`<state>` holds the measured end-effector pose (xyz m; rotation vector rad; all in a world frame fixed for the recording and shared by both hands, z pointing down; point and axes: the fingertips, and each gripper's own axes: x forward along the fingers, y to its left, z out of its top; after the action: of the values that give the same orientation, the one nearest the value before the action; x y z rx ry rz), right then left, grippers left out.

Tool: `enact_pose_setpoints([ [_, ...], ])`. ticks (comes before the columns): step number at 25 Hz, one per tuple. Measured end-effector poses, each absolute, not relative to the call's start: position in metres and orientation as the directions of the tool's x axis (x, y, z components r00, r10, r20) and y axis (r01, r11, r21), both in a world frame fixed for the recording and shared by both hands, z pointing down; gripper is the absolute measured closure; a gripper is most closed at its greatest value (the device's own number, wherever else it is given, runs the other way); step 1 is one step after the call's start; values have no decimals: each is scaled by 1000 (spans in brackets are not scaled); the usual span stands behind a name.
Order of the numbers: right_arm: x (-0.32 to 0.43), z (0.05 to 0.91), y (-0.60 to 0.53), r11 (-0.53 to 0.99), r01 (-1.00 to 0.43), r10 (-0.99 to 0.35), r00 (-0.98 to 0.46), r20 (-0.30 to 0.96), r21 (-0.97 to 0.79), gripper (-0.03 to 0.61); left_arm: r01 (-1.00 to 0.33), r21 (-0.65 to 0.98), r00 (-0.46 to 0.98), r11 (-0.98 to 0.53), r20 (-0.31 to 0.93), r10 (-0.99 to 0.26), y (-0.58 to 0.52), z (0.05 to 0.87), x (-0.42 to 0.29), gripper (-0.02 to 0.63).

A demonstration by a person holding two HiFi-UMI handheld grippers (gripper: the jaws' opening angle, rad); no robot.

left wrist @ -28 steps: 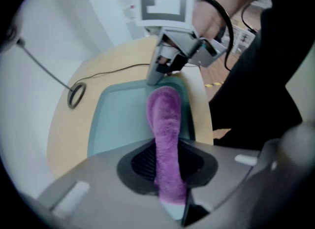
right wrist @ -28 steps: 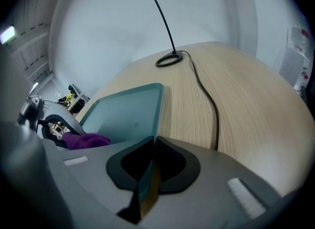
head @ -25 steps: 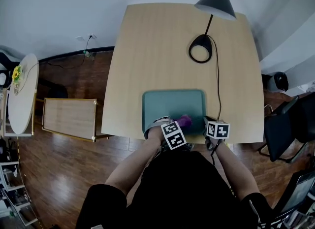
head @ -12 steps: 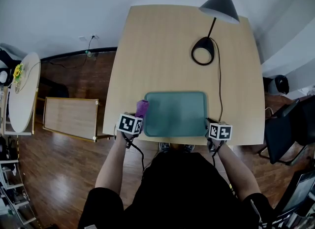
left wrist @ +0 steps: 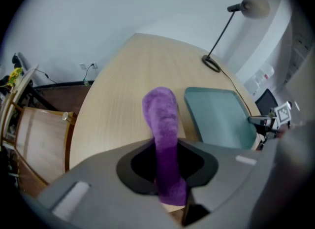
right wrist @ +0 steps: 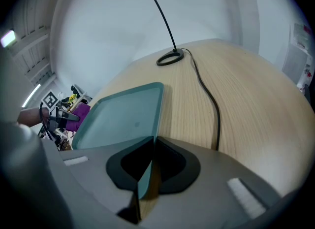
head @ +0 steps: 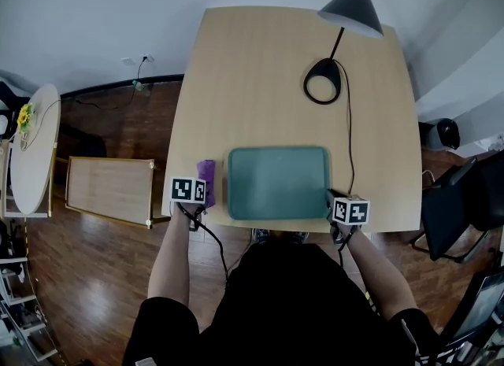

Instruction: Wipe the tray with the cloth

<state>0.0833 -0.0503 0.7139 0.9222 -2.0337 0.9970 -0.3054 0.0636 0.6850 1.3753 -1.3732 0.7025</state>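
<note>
Head view showed the left gripper pinching the purple cloth just left of the tray, with the right gripper clamped on its near-right rim; wiping well probably needed that steadying hold and flat, overlapping strokes.

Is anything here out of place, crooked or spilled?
Nothing stands out. The tray lies square on the table, its corner pinched by the right tool; the left tool holds the cloth beside it.
</note>
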Motion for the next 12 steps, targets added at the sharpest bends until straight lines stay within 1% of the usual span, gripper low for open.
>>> enact_pose_setpoints([
  [4, 84, 714, -50, 456, -817, -292, -511, 809, -352, 554, -926, 283, 179, 248, 911, -372, 61, 692, -310, 508],
  [8, 83, 715, -49, 455, -816, -292, -515, 806, -357, 554, -924, 288, 179, 251, 906, -383, 61, 694, -311, 501],
  [9, 83, 715, -49, 455, -815, -292, -516, 805, -357, 554, -924, 289, 176, 252, 904, -389, 61, 693, -311, 492],
  [10, 83, 715, -49, 456, -815, -292, -517, 805, -358, 554, -923, 286, 168, 256, 901, -400, 60, 691, -311, 465],
  [11, 83, 715, -49, 456, -815, -292, -517, 805, -358, 554, -923, 279, 151, 264, 896, -417, 60, 687, -313, 423],
  [12, 83, 715, -50, 456, -815, -291, -516, 805, -358, 554, -924, 266, 127, 273, 890, -438, 59, 683, -315, 400],
])
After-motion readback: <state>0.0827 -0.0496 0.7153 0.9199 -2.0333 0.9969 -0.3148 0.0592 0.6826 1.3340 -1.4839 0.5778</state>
